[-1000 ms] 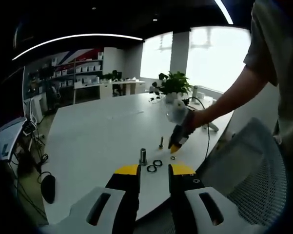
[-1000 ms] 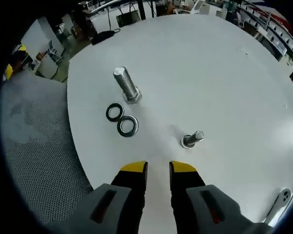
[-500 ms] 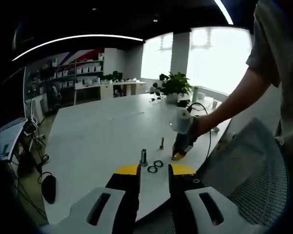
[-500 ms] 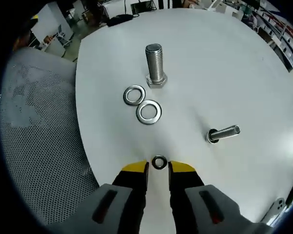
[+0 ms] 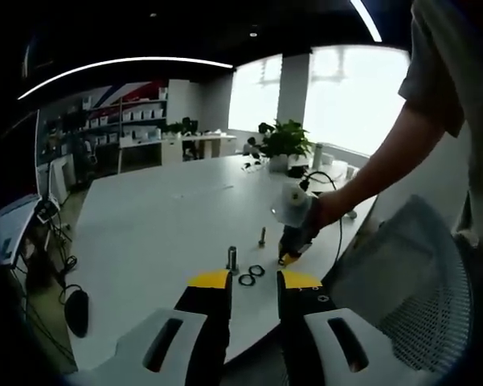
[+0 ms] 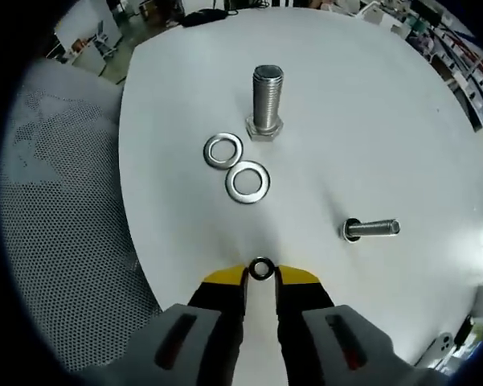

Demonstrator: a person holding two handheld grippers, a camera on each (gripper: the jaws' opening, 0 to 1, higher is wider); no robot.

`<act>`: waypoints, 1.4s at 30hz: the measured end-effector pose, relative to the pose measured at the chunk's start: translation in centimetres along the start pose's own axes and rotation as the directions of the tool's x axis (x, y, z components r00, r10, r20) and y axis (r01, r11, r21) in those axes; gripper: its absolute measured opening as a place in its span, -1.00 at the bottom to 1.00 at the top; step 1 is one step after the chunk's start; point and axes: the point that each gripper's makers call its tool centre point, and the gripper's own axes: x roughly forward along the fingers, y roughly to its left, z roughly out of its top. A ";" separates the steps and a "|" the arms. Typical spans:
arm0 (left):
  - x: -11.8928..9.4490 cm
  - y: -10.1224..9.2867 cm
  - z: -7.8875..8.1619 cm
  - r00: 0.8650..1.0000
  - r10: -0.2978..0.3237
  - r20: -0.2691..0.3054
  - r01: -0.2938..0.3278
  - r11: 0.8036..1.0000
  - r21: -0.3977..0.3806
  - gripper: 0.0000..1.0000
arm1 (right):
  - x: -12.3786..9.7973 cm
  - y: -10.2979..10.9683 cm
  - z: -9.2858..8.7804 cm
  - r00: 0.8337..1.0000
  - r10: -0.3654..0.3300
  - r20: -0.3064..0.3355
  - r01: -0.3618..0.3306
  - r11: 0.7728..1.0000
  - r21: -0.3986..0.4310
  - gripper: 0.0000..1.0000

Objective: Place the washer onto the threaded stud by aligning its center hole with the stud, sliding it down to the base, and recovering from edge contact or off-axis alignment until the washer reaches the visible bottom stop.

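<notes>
A small dark washer (image 6: 261,268) lies flat on the white table (image 6: 386,121), near its edge. My right gripper (image 6: 261,278) has its yellow tips down at the table and shut on that washer's two sides. Beyond it, a small threaded stud (image 6: 370,228) stands to the right. A large bolt (image 6: 267,100) stands upright on its head. Two bigger silver washers (image 6: 223,150) (image 6: 247,182) lie side by side in front of it. My left gripper (image 5: 254,278) hovers open and holds nothing, short of the large bolt (image 5: 232,258) and the right gripper (image 5: 288,257).
A grey mesh chair (image 6: 56,209) stands close to the table's rounded edge (image 6: 137,241). The person's arm (image 5: 370,173) reaches in from the right. A potted plant (image 5: 283,143) and a black cable (image 5: 329,178) sit farther back on the table.
The right gripper came closer to the table until the small washer lay between its tips, and its jaws narrowed onto the washer. The left gripper has hardly moved.
</notes>
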 end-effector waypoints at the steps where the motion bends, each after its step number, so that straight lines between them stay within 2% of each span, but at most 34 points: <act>1: 0.0 0.0 0.0 1.000 -0.002 0.000 0.002 1.000 0.001 -0.61 | 0.0 0.0 0.0 1.000 0.000 -0.013 0.000 1.000 0.001 -0.68; 11: -0.1 0.0 0.2 1.000 -0.010 0.014 0.010 1.000 0.001 -0.62 | 0.2 0.0 0.1 0.996 -0.020 -0.090 0.022 0.999 0.024 -0.70; 15: -0.1 -0.1 0.0 1.000 -0.021 0.001 0.021 1.000 0.003 -0.62 | 0.1 0.0 0.0 0.994 -0.029 -0.104 0.037 0.996 0.075 -0.71; 18: -0.2 -0.1 0.3 0.999 -0.024 0.023 0.024 1.000 -0.006 -0.60 | 0.1 -0.1 0.1 0.992 -0.035 -0.122 0.046 0.995 0.090 -0.71; 21: -0.3 -0.2 0.5 0.999 -0.030 0.035 0.030 1.000 -0.001 -0.60 | 0.1 0.0 0.0 0.993 -0.044 -0.114 0.061 0.986 0.153 -0.71; 27: -0.1 -0.9 0.2 0.998 -0.068 0.013 0.068 0.998 0.008 -0.60 | 0.2 -0.3 0.0 0.994 -0.055 -0.096 0.077 0.967 0.243 -0.71; 33: -0.3 -1.1 0.8 0.995 -0.083 0.046 0.083 0.996 0.014 -0.60 | 0.1 -0.3 0.1 0.994 -0.063 -0.088 0.087 0.950 0.301 -0.71; 36: -0.2 -1.3 0.8 0.994 -0.096 0.045 0.095 0.995 0.016 -0.60 | 0.0 -0.3 0.2 0.994 -0.073 -0.076 0.094 0.939 0.331 -0.72; 42: -0.2 -1.4 1.2 0.993 -0.099 0.069 0.099 0.995 0.013 -0.60 | 0.0 -0.3 0.2 0.994 -0.083 -0.075 0.105 0.928 0.357 -0.72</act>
